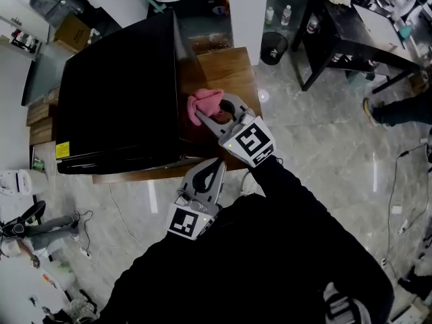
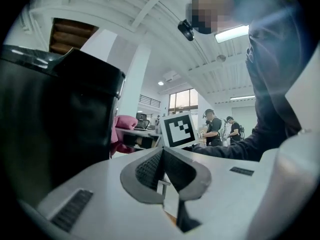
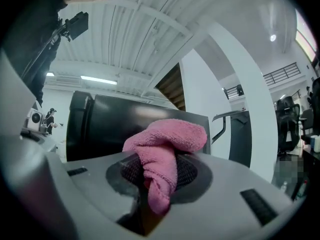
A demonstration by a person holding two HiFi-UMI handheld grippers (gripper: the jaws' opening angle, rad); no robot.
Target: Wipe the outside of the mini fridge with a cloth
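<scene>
The black mini fridge (image 1: pixel 118 93) stands on a wooden table (image 1: pixel 226 66); it also fills the left of the left gripper view (image 2: pixel 50 124). My right gripper (image 1: pixel 210 115) is shut on a pink cloth (image 1: pixel 205 102) and holds it at the fridge's right side wall. In the right gripper view the cloth (image 3: pixel 165 144) bunches between the jaws of that gripper (image 3: pixel 159 184), with the fridge (image 3: pixel 125 119) just behind. My left gripper (image 1: pixel 216 166) hangs lower, off the table's front edge. It is shut on nothing (image 2: pixel 162 176). From there the cloth (image 2: pixel 122 125) shows beside the fridge.
A black bin (image 1: pixel 273 46) stands on the tiled floor behind the table. At the back right there is a dark workbench (image 1: pixel 351 25). A person's foot (image 1: pixel 378 110) shows at the right edge. Cables and small devices (image 1: pixel 20 181) lie on the floor at the left.
</scene>
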